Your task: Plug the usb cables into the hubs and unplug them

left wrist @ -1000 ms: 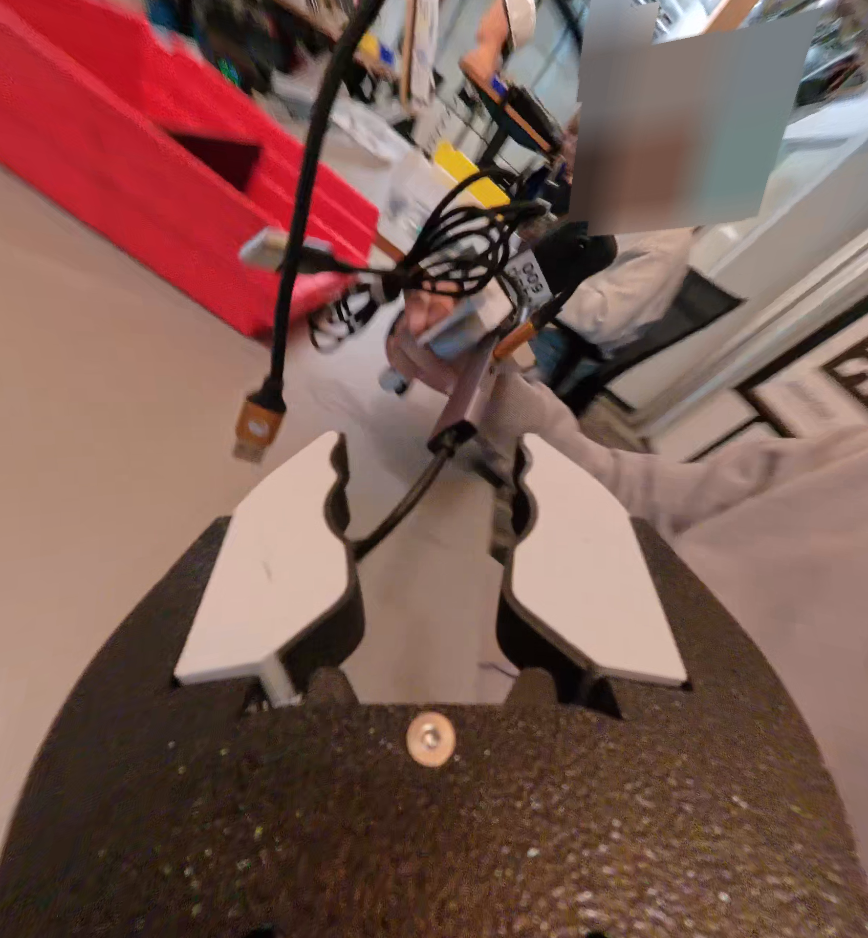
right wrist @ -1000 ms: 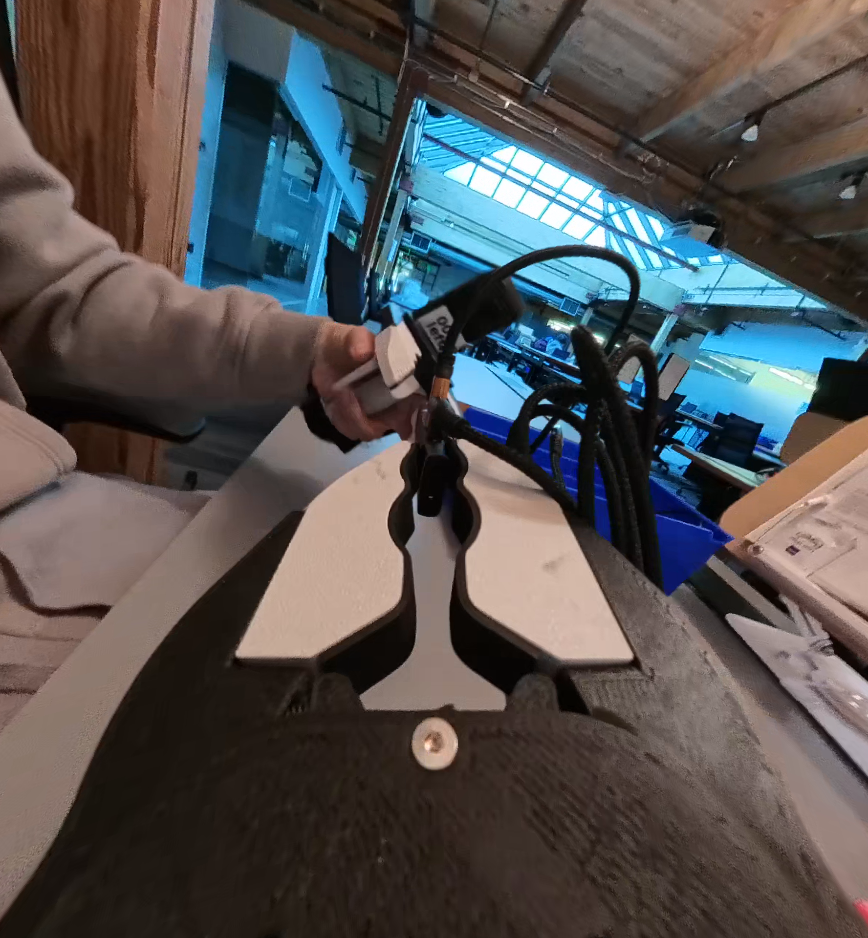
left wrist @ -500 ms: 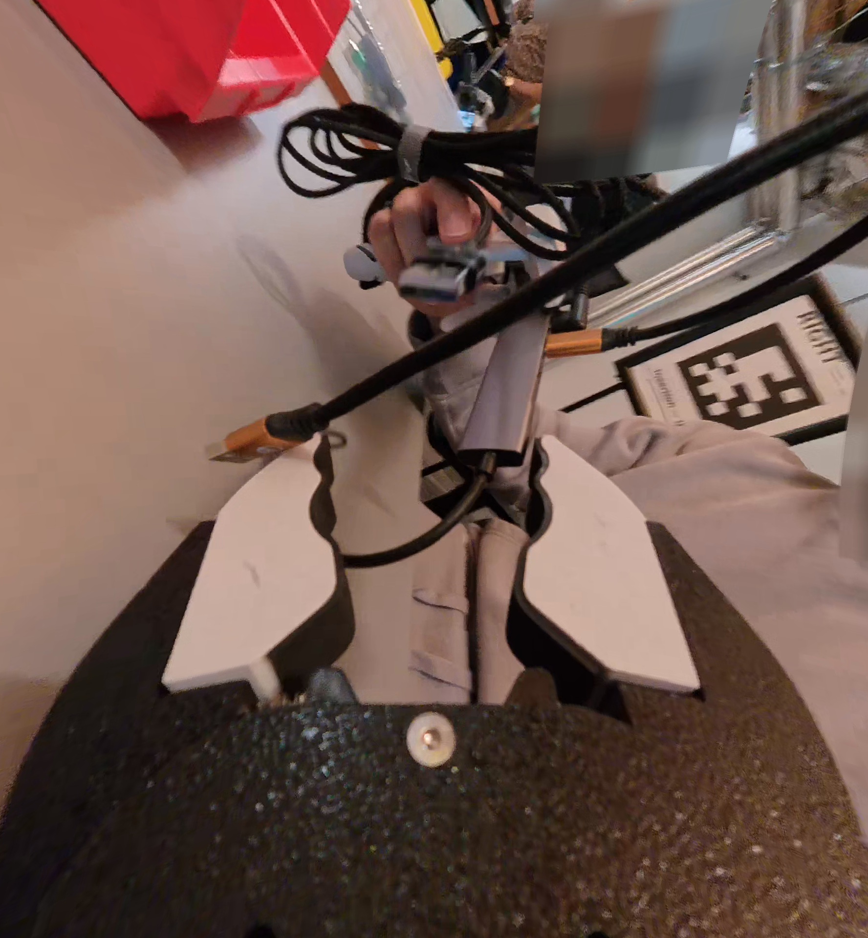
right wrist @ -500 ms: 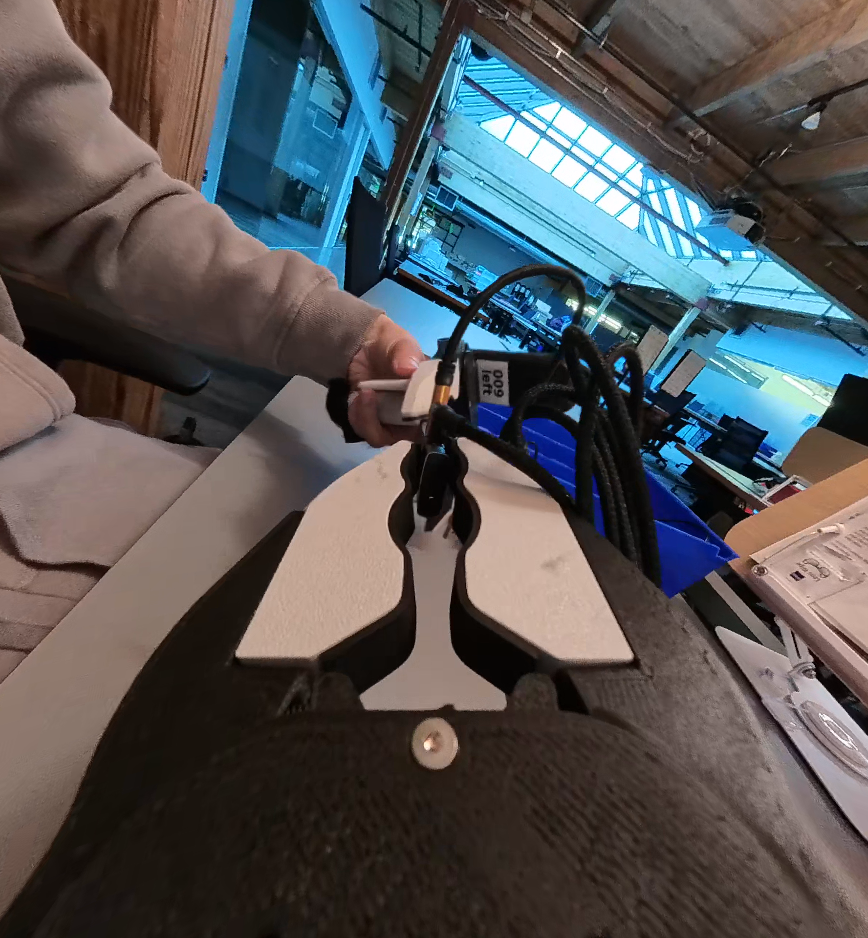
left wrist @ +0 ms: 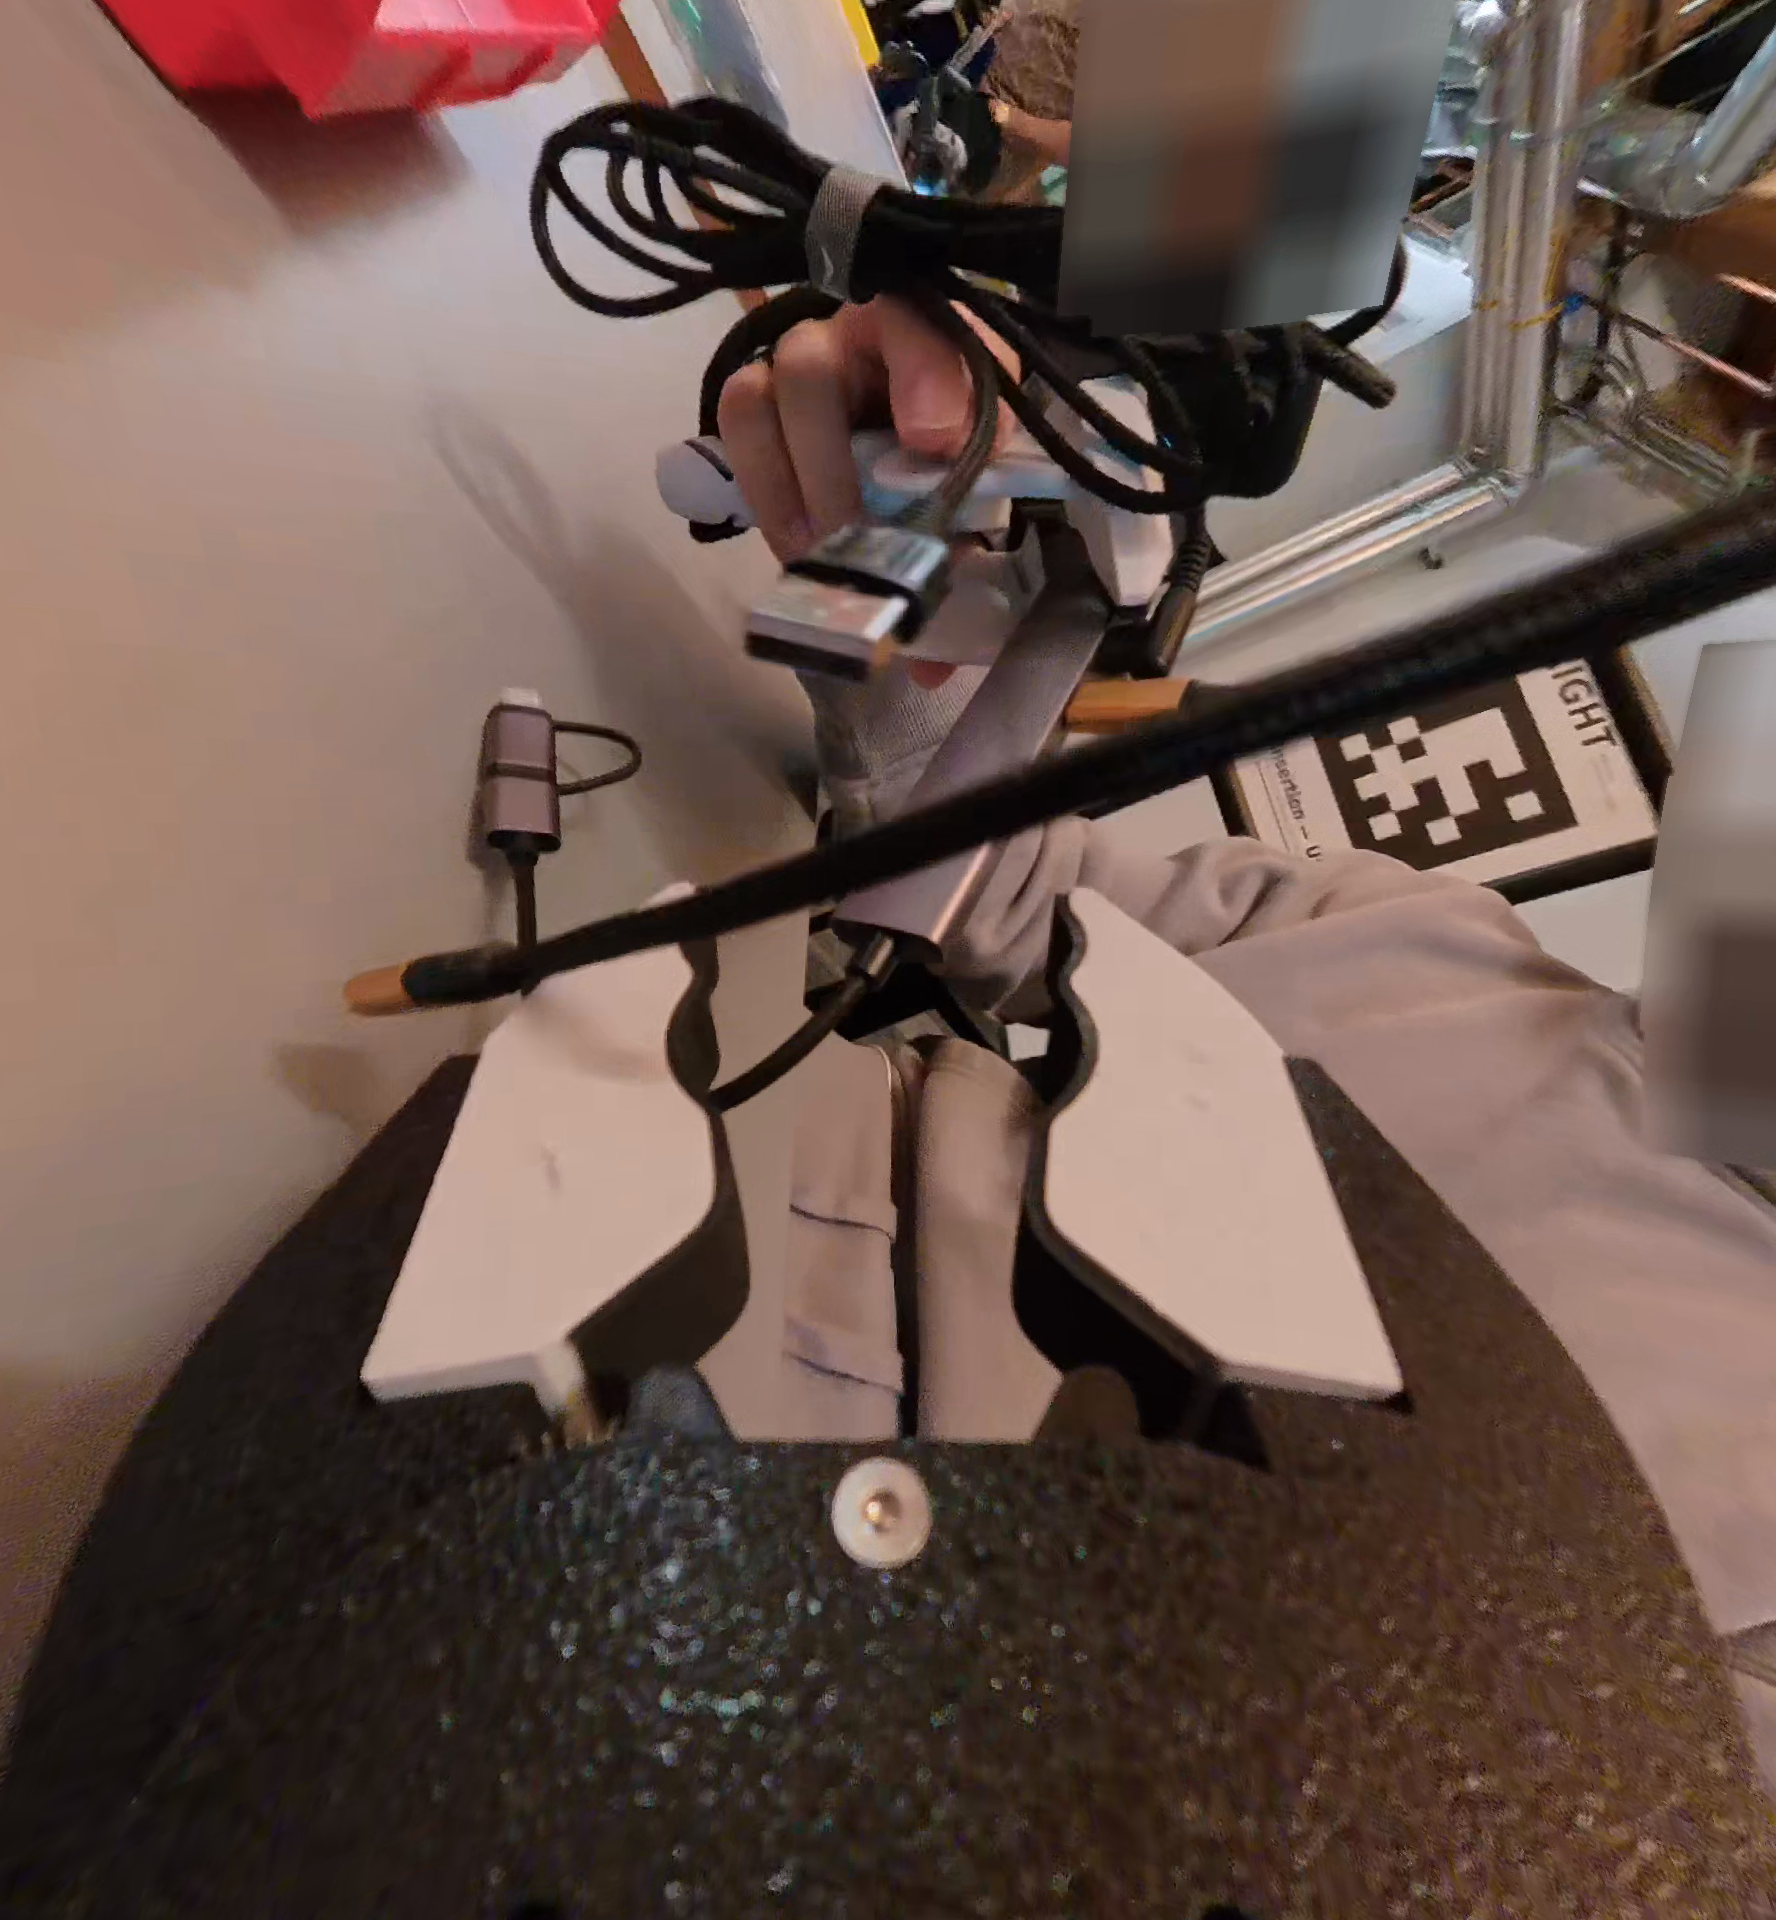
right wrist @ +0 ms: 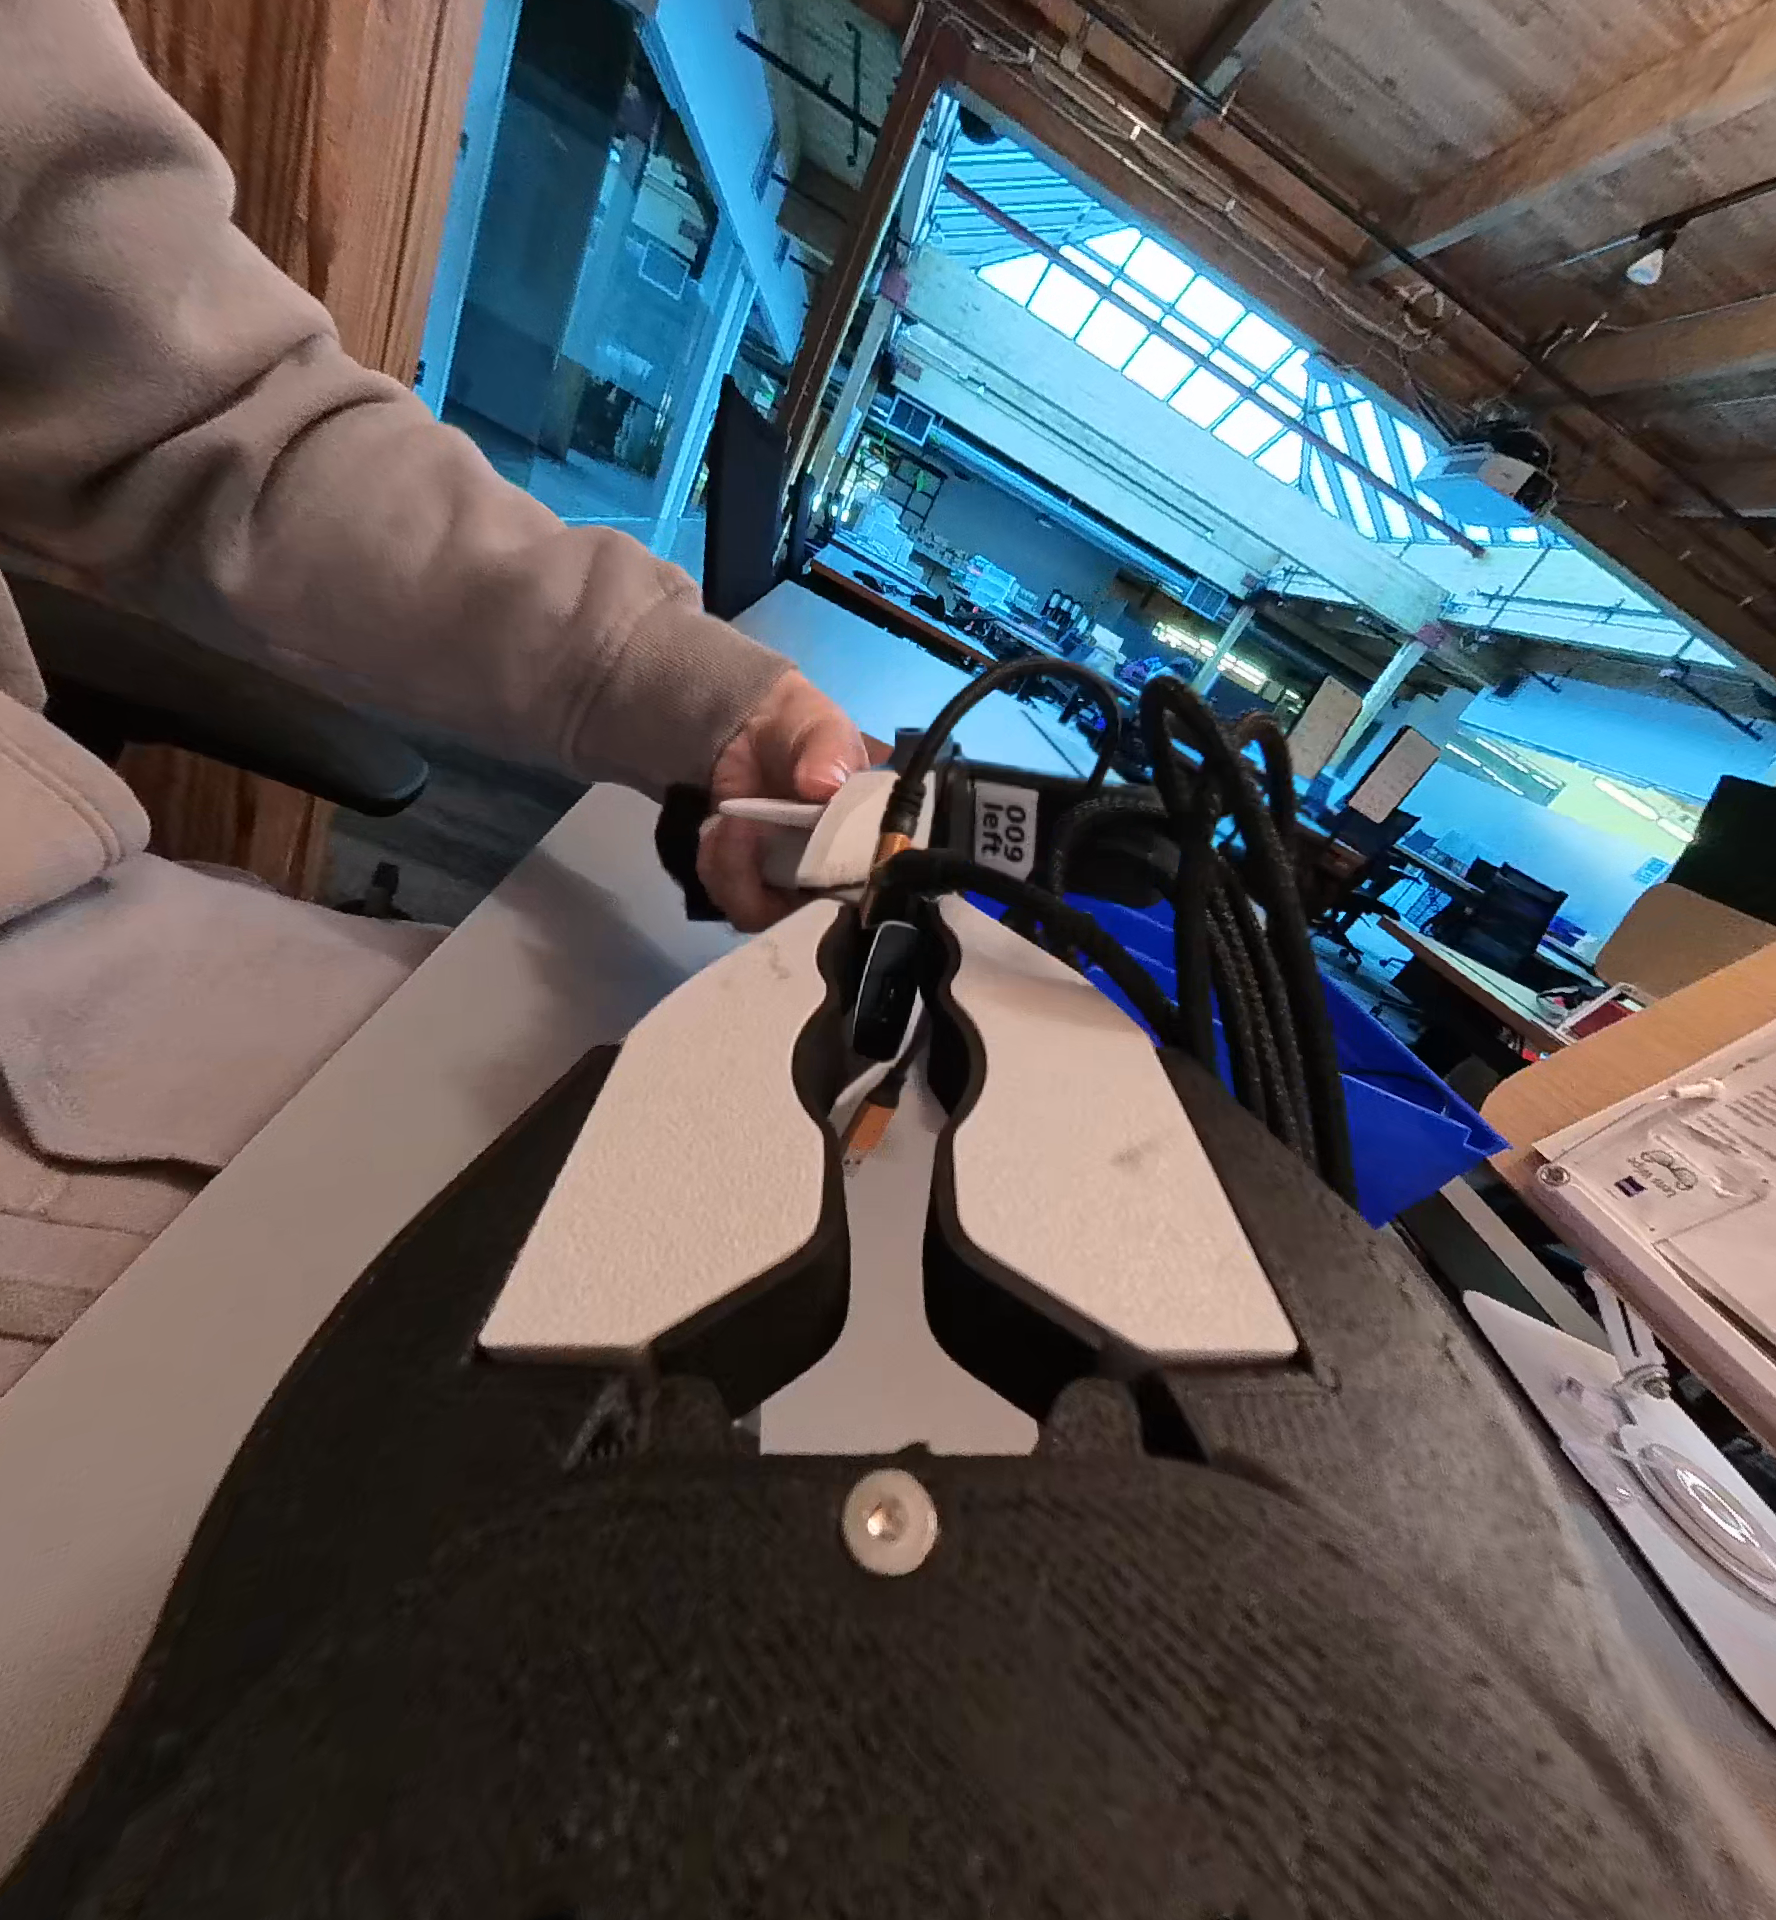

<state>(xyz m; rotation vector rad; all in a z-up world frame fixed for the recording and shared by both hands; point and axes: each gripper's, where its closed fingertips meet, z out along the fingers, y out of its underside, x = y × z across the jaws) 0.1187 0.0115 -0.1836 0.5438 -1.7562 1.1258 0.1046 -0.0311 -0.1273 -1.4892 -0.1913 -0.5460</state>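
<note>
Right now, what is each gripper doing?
Left gripper: open, gripping nothing.
Right gripper: shut on the grey hub.

Speckled black body and plain white fingers (left wrist: 1154,1143) on the left gripper (left wrist: 879,1029); same black and white on the right gripper (right wrist: 889,1023). Slate-grey hub (left wrist: 998,769) at centre, orange-gold plug (left wrist: 1123,704) in its side. Black braided cable (left wrist: 1175,727) across the view, gold tip (left wrist: 375,989) near left. Black coiled bundle (left wrist: 718,218) with grey strap far centre. Silver USB plug (left wrist: 827,623). Red bin (left wrist: 396,42) far left. Black-and-white checkered marker (left wrist: 1435,779) right. Blue bin (right wrist: 1383,1101) right. Beige-grey sleeve (right wrist: 344,540) left.
</note>
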